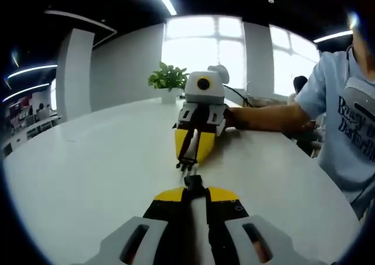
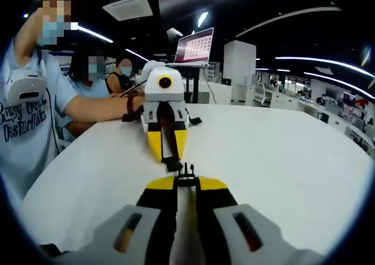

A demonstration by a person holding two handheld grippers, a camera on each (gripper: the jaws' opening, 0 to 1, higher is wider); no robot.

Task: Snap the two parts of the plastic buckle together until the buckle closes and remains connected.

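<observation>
White table (image 1: 88, 159), potted plant (image 1: 168, 77), open laptop (image 2: 194, 46).

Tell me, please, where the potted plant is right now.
In the left gripper view, the potted plant stands at the white table's far edge, before the window, just left of the right gripper.

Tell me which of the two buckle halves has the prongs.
The pronged half, held in the right gripper: thin prongs stick out past its tips. The socket half in the left gripper is a plain dark block with none.

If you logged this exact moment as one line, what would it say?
stage: aligning | left gripper: shut on buckle half | right gripper: shut on pronged buckle half | halves: facing, not joined | surface: white table
</observation>
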